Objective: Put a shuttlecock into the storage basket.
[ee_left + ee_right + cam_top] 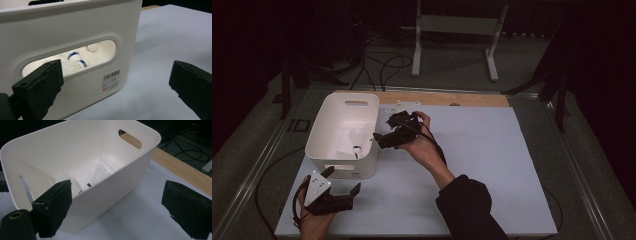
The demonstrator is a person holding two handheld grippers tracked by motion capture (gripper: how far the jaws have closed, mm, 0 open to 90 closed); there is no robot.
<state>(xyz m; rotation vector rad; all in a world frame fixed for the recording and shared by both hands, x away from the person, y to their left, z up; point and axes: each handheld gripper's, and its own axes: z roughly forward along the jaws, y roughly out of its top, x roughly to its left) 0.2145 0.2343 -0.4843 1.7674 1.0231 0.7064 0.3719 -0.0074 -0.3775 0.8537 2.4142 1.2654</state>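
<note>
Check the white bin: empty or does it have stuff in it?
Not empty. The white bin stands upright with white shuttlecocks with blue bands on its floor; more show through its handle slot in the left gripper view.

The room is dark. A white sheet [472, 165] covers the wooden worktop [447, 98]. Behind it, on the grey floor [452, 75], stand a white metal frame [457, 30] and black cables [382, 65].
</note>
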